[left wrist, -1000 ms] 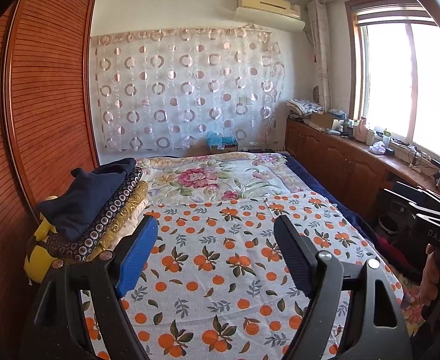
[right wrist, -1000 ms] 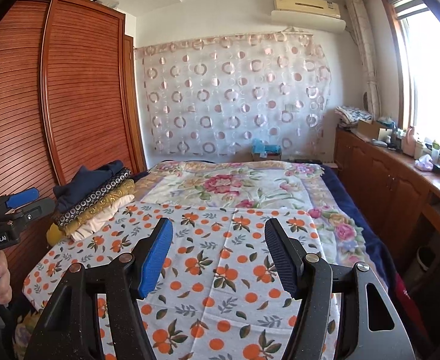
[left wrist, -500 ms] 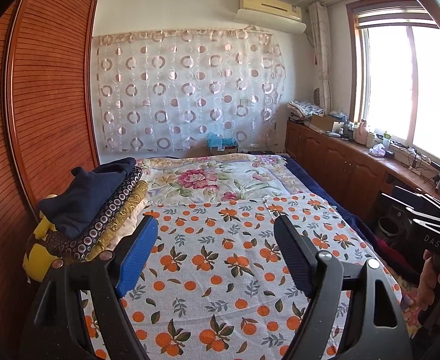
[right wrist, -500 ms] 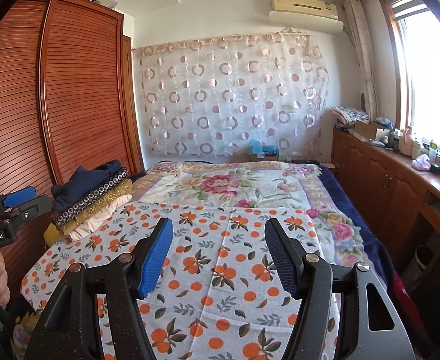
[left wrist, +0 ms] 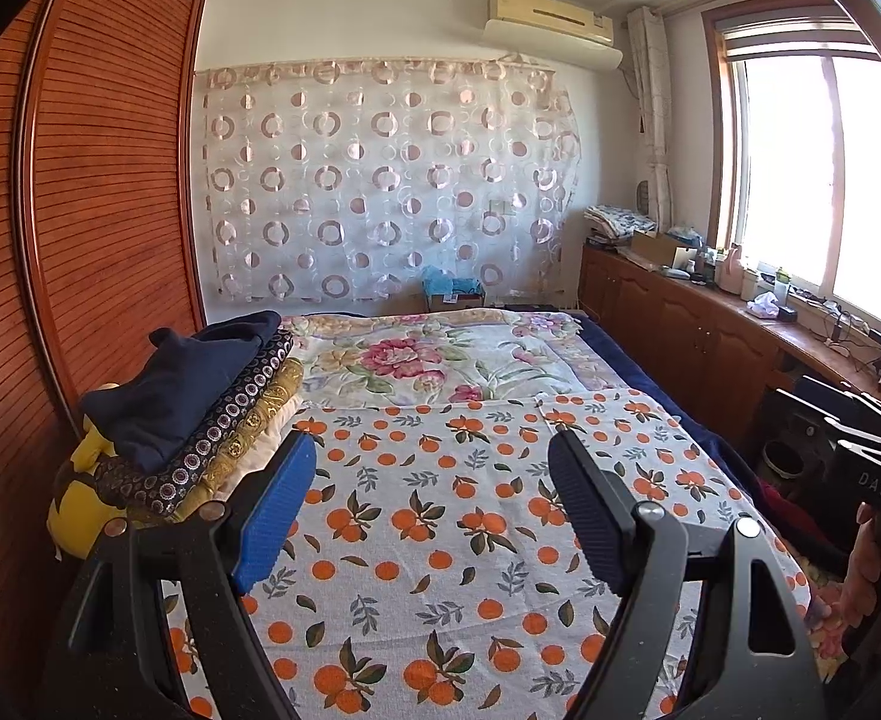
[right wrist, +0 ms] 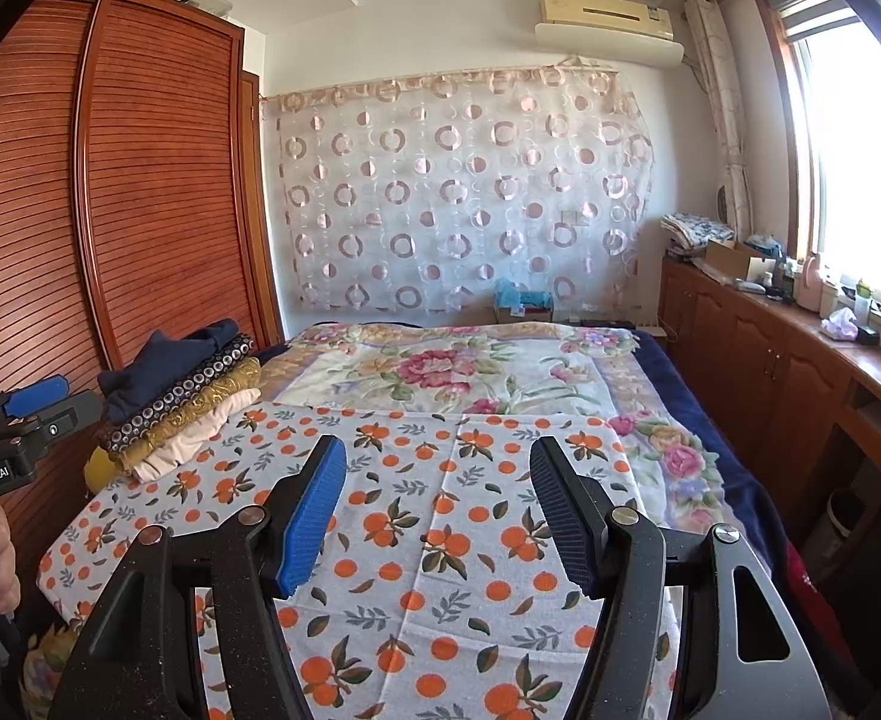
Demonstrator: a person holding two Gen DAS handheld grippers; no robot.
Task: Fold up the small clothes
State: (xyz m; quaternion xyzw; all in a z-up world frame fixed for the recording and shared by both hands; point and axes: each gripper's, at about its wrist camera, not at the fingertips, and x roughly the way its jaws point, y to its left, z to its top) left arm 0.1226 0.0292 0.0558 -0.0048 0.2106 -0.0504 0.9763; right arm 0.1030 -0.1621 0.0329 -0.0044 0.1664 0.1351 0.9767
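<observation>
A stack of folded clothes (left wrist: 200,420), navy on top with patterned, gold and cream layers below, sits at the bed's left edge; it also shows in the right wrist view (right wrist: 182,396). My left gripper (left wrist: 434,480) is open and empty, held above the orange-print cloth (left wrist: 440,510). My right gripper (right wrist: 440,486) is open and empty above the same cloth (right wrist: 440,540). The left gripper's body shows at the left edge of the right wrist view (right wrist: 14,426), the right gripper's at the right edge of the left wrist view (left wrist: 860,450).
A floral bedspread (left wrist: 452,354) covers the far half of the bed. A wooden wardrobe (left wrist: 80,210) stands along the left. Low wooden cabinets (left wrist: 710,336) with clutter run under the window on the right. A patterned curtain (left wrist: 380,180) hangs on the back wall.
Both views have shifted only slightly; the grippers stay open and hover over the bed in nearly the same place.
</observation>
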